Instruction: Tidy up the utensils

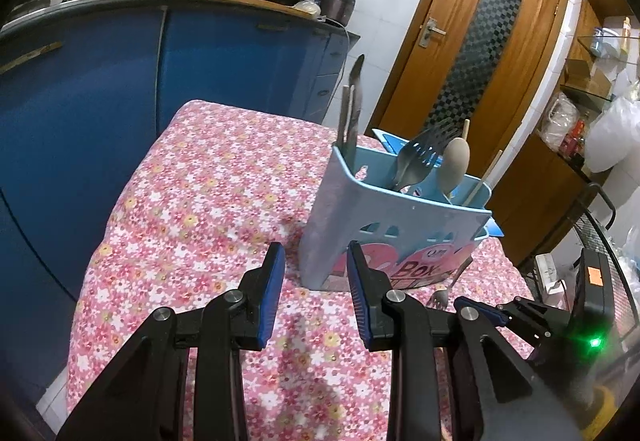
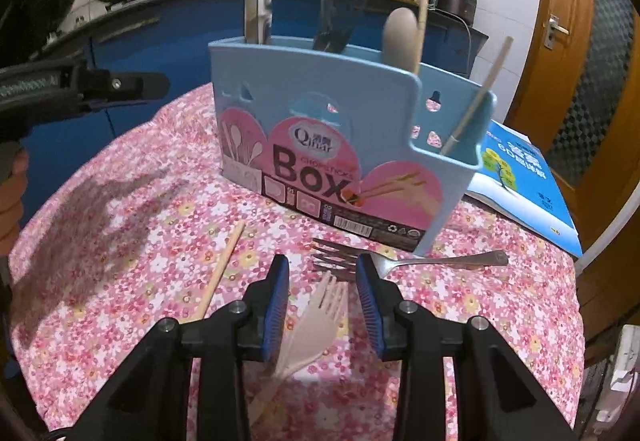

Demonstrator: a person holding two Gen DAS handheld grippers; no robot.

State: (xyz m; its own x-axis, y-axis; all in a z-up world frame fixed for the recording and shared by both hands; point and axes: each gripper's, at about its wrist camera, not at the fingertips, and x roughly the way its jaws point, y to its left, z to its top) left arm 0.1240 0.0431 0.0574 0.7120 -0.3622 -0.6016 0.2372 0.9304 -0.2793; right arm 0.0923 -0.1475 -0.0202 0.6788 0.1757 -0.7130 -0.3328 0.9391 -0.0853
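Right claw (image 2: 322, 295) spread, nothing pinched, hanging above wooden fork (image 2: 316, 315), tines between the pads. Best lowered straight, pinched at the neck, clear of metal fork (image 2: 404, 261) just ahead. Box (image 2: 320, 129) beyond that. Chopstick (image 2: 222, 273) to its left. Left claw (image 1: 316, 291) spread, empty, box just ahead-right.

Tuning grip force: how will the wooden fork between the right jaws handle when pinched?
Wooden fork looks thin and flat, so probably light and stiff, though its slim tines may snap. Lying flat on the floral tablecloth, it likely won't roll; right gripper may struggle getting under it.
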